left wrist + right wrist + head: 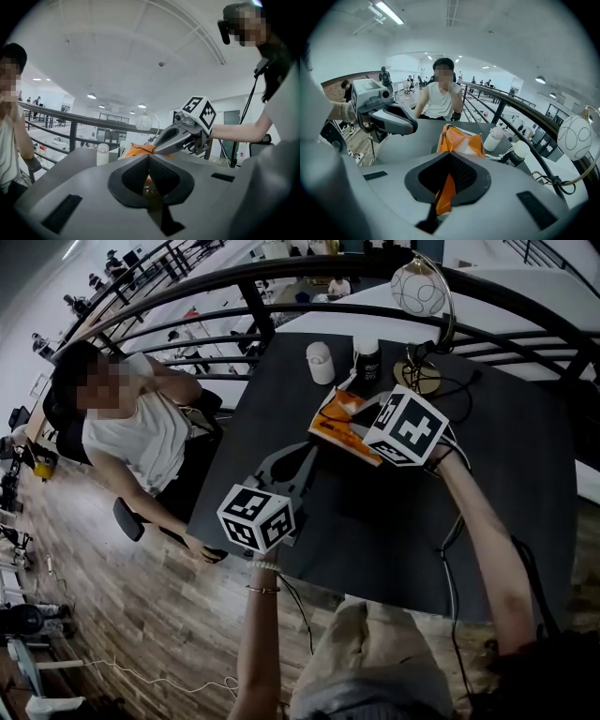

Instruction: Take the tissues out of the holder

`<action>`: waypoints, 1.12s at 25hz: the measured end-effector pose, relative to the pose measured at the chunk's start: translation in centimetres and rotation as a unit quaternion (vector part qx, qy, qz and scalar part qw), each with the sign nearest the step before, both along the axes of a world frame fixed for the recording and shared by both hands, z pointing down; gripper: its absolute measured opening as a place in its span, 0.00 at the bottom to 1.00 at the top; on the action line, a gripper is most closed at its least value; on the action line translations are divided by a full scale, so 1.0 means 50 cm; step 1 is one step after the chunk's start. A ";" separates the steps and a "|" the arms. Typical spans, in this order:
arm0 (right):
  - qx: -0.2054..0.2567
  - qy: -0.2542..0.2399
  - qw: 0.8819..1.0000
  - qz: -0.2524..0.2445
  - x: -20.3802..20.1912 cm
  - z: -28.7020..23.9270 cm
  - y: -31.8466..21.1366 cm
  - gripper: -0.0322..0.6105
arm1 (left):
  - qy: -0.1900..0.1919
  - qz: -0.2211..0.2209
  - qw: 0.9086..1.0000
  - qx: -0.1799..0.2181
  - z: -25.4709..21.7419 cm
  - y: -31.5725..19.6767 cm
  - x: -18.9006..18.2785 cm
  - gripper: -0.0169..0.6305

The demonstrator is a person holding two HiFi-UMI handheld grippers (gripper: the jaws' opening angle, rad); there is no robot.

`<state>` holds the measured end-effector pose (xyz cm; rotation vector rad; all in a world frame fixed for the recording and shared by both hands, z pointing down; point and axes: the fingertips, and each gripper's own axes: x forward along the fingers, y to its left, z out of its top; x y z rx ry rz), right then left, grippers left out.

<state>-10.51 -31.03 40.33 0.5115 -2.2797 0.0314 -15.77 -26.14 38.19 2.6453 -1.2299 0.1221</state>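
An orange tissue holder (pixel 339 420) lies tilted on the black table (pixel 394 531), with white showing at its top edge. My right gripper (pixel 354 411) reaches it from the right and is shut on its orange material (pixel 446 190), which shows pinched between the pads; the holder (pixel 461 140) rises just past the tips. The left gripper (pixel 306 450) comes from the lower left, jaws together, tips at the holder's near corner. In the left gripper view the holder (pixel 139 149) sits just past the closed tips (pixel 149 158); I cannot make out anything held there.
At the table's far side stand a white bottle (pixel 321 362), a black bottle with a white cap (pixel 366 358) and a globe lamp (pixel 419 292) on a brass base. A person (pixel 131 432) sits at the table's left edge. A curved black railing (pixel 281 310) runs behind.
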 end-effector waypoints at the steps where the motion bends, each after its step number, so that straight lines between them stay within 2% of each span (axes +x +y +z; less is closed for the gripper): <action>1: 0.003 -0.004 1.000 0.000 0.001 -0.010 0.006 0.07 | -0.001 0.003 1.000 0.003 -0.004 0.002 0.001 0.04; 7: 0.017 -0.034 0.999 -0.001 0.000 -0.068 0.058 0.07 | -0.004 0.009 1.000 0.022 -0.040 0.034 0.001 0.04; 13: 0.014 -0.065 0.998 -0.015 0.004 -0.089 0.126 0.07 | -0.016 -0.014 0.999 0.029 -0.057 0.090 -0.017 0.04; 19: -0.002 -0.088 0.996 -0.028 0.005 -0.080 0.214 0.07 | -0.008 -0.047 0.999 0.021 -0.050 0.181 -0.025 0.04; 28: -0.021 -0.094 0.994 -0.051 -0.023 -0.016 0.261 0.07 | -0.005 -0.070 0.998 -0.001 0.012 0.236 -0.023 0.04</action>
